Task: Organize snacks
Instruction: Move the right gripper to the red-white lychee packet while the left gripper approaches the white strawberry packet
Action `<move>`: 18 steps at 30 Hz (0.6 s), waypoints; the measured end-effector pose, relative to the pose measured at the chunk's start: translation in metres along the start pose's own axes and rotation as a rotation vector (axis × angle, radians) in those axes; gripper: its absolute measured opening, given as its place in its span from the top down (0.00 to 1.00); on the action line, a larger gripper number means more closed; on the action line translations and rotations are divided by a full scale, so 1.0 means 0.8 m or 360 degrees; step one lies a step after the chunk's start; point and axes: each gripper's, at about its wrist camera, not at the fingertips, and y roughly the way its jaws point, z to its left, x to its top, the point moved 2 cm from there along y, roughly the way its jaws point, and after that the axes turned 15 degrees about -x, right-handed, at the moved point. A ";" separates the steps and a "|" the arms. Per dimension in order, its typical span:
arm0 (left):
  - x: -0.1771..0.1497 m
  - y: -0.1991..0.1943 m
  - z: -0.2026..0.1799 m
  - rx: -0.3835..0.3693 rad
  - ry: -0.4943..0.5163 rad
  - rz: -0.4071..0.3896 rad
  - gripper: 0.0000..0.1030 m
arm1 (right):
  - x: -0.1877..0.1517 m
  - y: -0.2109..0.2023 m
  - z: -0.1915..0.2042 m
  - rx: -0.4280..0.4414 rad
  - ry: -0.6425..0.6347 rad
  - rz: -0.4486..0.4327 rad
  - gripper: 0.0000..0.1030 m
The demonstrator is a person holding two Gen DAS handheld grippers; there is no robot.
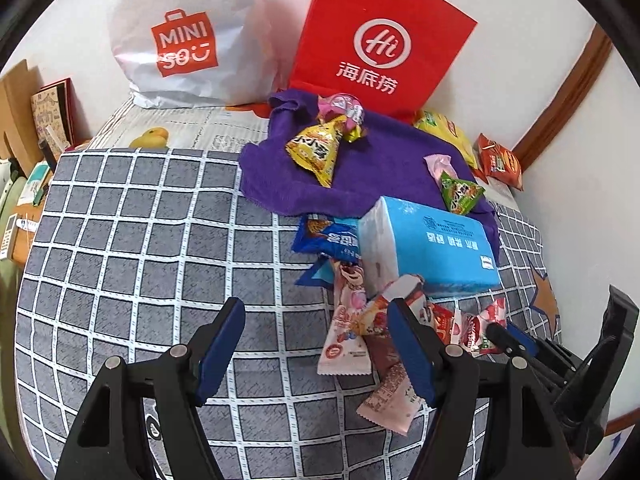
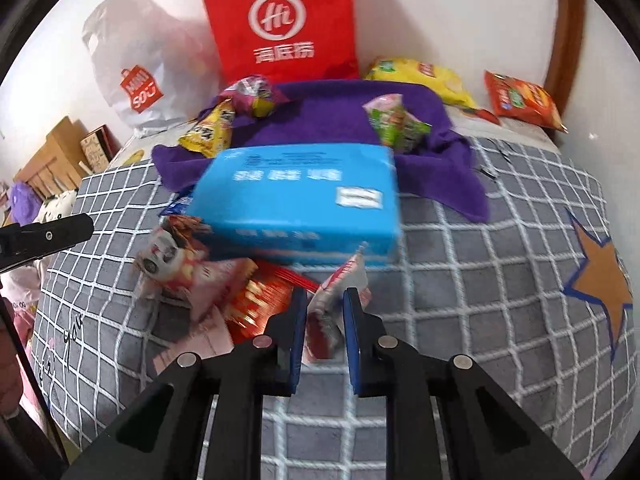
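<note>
Snack packets lie in a loose pile [image 1: 372, 332] on a grey checked bed cover, in front of a blue tissue pack [image 1: 428, 248]. My left gripper [image 1: 316, 316] is open and empty, its right finger at the pile's edge. My right gripper [image 2: 326, 312] is shut on a small red-and-white snack packet [image 2: 340, 292], which also shows in the left wrist view [image 1: 478, 326]. A purple towel [image 1: 380, 164] behind carries a yellow triangular packet [image 1: 316, 148], a pink packet [image 1: 344, 108] and a green packet [image 1: 460, 192]. The right wrist view is motion-blurred.
A red Haidilao bag [image 1: 376, 40] and a white Miniso bag [image 1: 188, 40] stand against the back wall. A yellow chip bag [image 2: 424, 76] and an orange-red bag [image 2: 520, 98] lie at the back right. Boxes and clutter [image 1: 36, 120] sit beyond the bed's left edge.
</note>
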 end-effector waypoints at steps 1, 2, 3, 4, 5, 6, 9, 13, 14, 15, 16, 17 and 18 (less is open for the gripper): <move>-0.001 0.001 -0.002 -0.0005 0.0001 0.0002 0.30 | -0.004 0.000 -0.008 -0.0017 0.0008 0.0011 0.82; -0.002 0.003 -0.005 -0.0011 0.0004 0.0006 0.30 | -0.007 0.002 -0.015 -0.0038 0.0011 0.0024 0.81; -0.002 0.004 -0.006 -0.0013 0.0006 0.0009 0.30 | -0.012 0.004 -0.022 -0.0058 0.0010 0.0038 0.75; -0.004 0.006 -0.008 -0.0013 0.0008 0.0016 0.30 | -0.016 0.008 -0.030 -0.0086 0.0009 0.0058 0.72; -0.004 0.008 -0.009 -0.0013 0.0011 0.0022 0.30 | -0.019 0.009 -0.037 -0.0106 0.0018 0.0066 0.67; -0.005 0.010 -0.011 -0.0013 0.0014 0.0028 0.30 | -0.022 0.012 -0.045 -0.0125 0.0040 0.0077 0.63; -0.006 0.014 -0.014 -0.0012 0.0011 0.0038 0.30 | -0.027 0.013 -0.063 -0.0059 0.0128 0.0098 0.46; -0.010 0.019 -0.017 -0.0002 0.0017 0.0060 0.30 | -0.024 0.009 -0.060 -0.0001 0.0140 0.0021 0.32; -0.011 0.020 -0.017 0.0000 0.0017 0.0062 0.30 | -0.023 0.012 -0.055 0.0005 0.0127 0.0041 0.25; -0.011 0.020 -0.017 0.0000 0.0018 0.0064 0.30 | -0.022 0.016 -0.050 0.0015 0.0118 0.0069 0.25; -0.012 0.021 -0.017 0.0005 0.0019 0.0066 0.30 | -0.021 0.021 -0.046 0.0030 0.0113 0.0095 0.25; -0.012 0.021 -0.016 0.0011 0.0019 0.0068 0.30 | -0.022 0.027 -0.041 0.0044 0.0127 0.0119 0.25; -0.012 0.022 -0.015 0.0016 0.0018 0.0070 0.30 | -0.022 0.032 -0.039 0.0055 0.0142 0.0134 0.25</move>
